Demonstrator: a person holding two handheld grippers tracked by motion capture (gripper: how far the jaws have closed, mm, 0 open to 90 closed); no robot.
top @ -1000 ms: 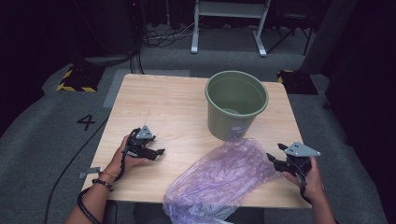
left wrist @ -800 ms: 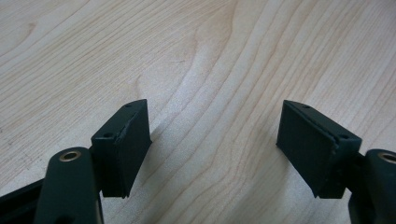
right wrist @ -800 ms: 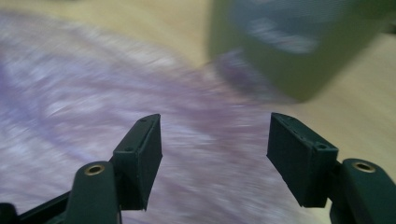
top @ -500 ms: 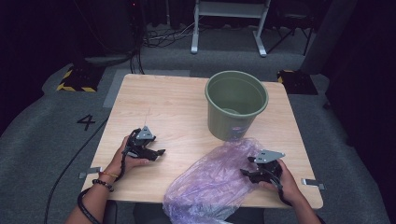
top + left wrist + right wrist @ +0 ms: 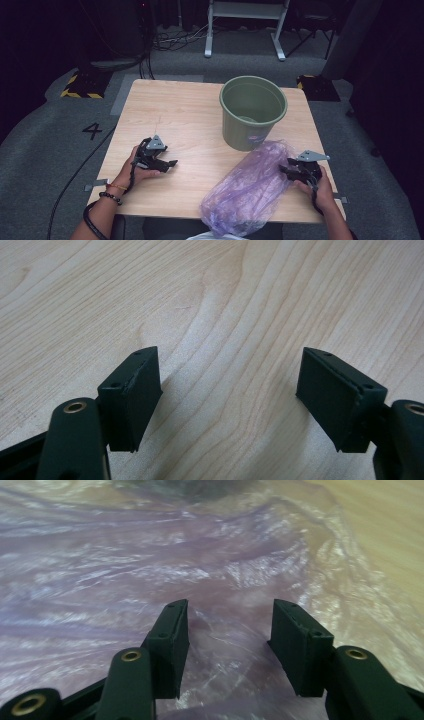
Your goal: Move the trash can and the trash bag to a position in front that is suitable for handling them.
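High view: a purple bag (image 5: 250,187) of thin, crinkled film lies on the tabletop (image 5: 185,115) just in front of the bucket (image 5: 253,119), its far end touching or nearly touching the bucket's base and its near end drooping over the tabletop's edge. The right gripper (image 5: 289,170) sits at the bag's right flank, close to the end by the bucket. The left gripper (image 5: 167,162) rests well to the left of the bucket, on bare wood, apart from the bag.

Left gripper view: its fingers (image 5: 131,395) stand spread wide over the wood grain, with nothing between them.

Right gripper view: the fingers (image 5: 172,640) have just been closing, with puckered film in the gap between them; they are still partly spread, and I see no firm pinch yet.

Judging by its look, the bag is very light, limp and slippery, with no stiffness to push against. It will sag and trail when lifted, and a shallow pinch may slide off. A gathered fold near the end by the bucket, or the rim of its mouth, seems the best hold; sharp tugging could stretch or tear it.
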